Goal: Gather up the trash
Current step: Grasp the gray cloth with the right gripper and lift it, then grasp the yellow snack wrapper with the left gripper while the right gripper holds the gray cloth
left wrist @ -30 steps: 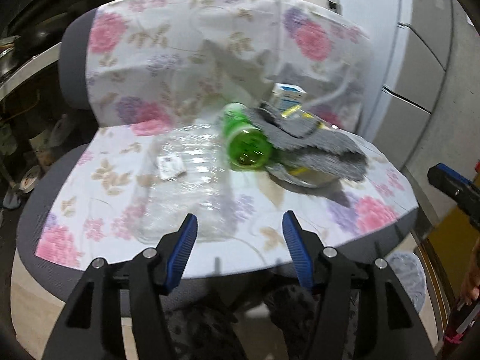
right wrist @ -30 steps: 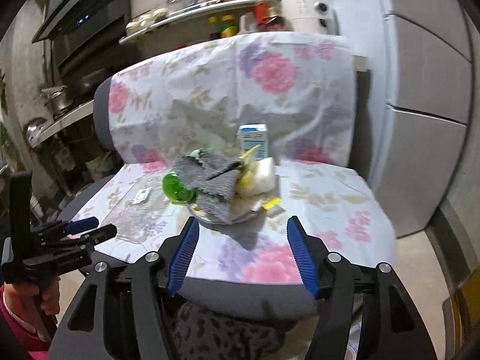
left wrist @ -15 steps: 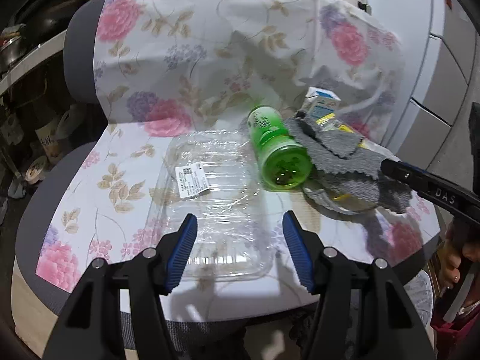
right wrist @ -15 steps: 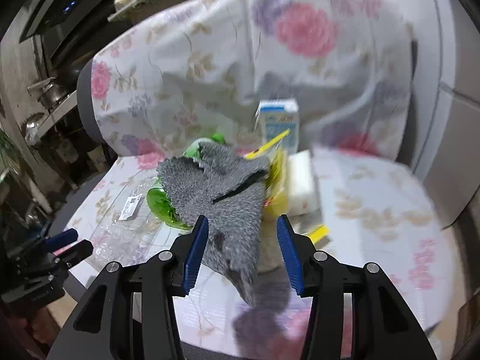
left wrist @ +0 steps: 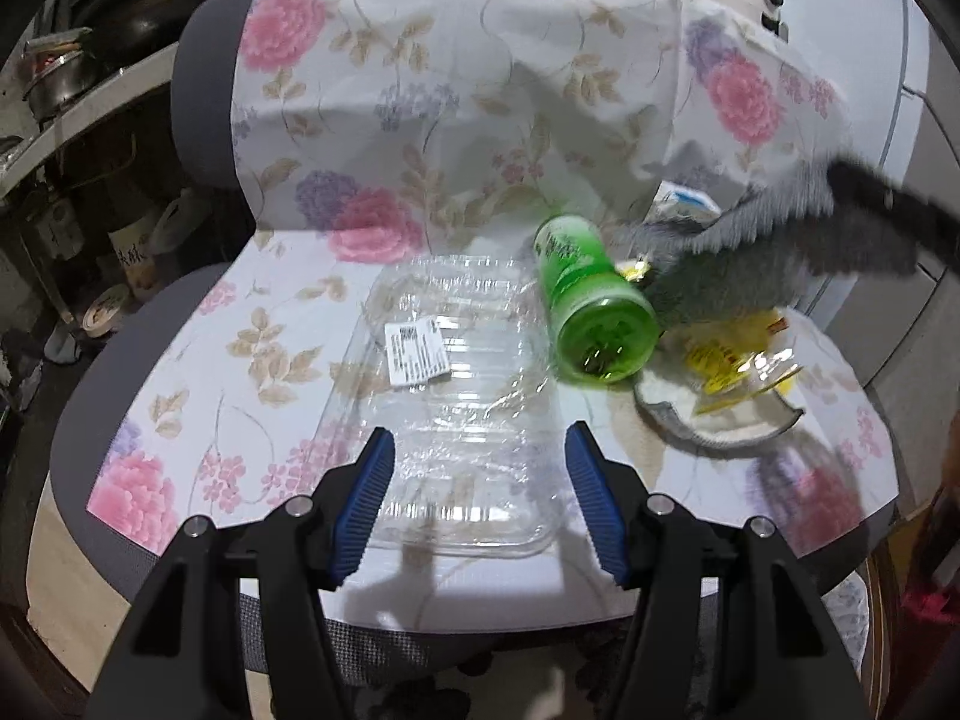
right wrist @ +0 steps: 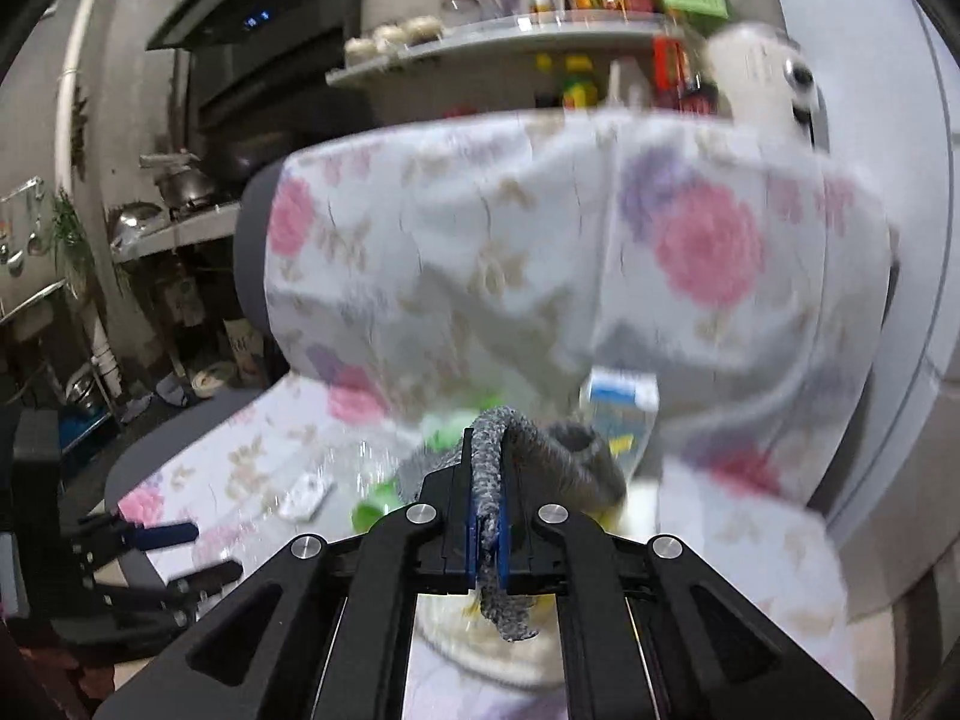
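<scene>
A clear plastic clamshell box [left wrist: 456, 396] with a white label lies on the floral-covered chair seat [left wrist: 240, 360]. My left gripper [left wrist: 480, 438] hovers open just above its near end, touching nothing. A green bottle [left wrist: 591, 306] lies on its side beside the box. To its right, a plate [left wrist: 720, 426] holds yellow wrappers. My right gripper [right wrist: 487, 480] is closing its jaws tight on a grey cloth [right wrist: 540, 450], pads pressing it. The cloth hangs lifted above the plate [right wrist: 480, 654]. In the left wrist view the cloth [left wrist: 738, 264] is a blur stretching up to the right.
A blue-and-white carton [left wrist: 684, 201] stands behind the bottle against the chair back. Pots and bowls fill the shelves and floor at the left [left wrist: 102, 312]. A shelf of bottles [right wrist: 576, 30] runs behind the chair. White cabinet doors [left wrist: 918, 312] stand close on the right.
My right gripper moved in over the plate, shut on the grey cloth and raised it, uncovering the wrappers. My left gripper shifted closer over the clear box and stayed open.
</scene>
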`<move>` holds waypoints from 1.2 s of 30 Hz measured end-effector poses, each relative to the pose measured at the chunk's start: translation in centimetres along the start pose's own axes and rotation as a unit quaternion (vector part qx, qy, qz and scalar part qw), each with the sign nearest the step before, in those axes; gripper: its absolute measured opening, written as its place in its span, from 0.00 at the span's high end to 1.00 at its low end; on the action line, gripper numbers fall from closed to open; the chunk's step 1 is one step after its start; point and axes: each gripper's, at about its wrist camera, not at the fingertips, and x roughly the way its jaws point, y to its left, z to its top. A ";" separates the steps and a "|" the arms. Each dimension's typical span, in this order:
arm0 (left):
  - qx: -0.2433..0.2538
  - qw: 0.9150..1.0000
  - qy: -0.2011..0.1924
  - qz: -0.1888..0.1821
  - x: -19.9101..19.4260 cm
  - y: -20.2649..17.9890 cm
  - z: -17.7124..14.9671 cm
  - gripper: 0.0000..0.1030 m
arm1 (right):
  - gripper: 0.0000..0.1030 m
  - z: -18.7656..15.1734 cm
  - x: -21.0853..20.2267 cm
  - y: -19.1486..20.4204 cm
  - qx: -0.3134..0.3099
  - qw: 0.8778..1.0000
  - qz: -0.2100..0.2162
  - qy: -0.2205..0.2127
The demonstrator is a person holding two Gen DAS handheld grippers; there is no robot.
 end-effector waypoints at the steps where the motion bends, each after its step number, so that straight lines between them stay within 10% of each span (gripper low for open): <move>1: -0.001 1.000 -0.008 0.001 -0.7 0.2 0.0 0.44 | 0.96 1.0 -0.7 0.2 -0.008 1.000 -0.007 -0.016; 8: 0.012 0.999 -0.033 -0.017 -2.6 3.0 0.5 0.44 | 0.95 5.9 -7.7 1.3 -0.016 0.991 -0.091 -0.097; 19: 0.056 0.993 -0.026 -0.103 -0.4 4.1 1.3 0.44 | 0.95 -1.2 -11.9 0.1 0.081 0.971 -0.224 -0.014; 36: 0.081 0.989 -0.014 -0.123 1.9 -4.2 1.3 0.28 | 0.95 -5.8 -10.0 -5.5 0.118 0.976 -0.185 0.009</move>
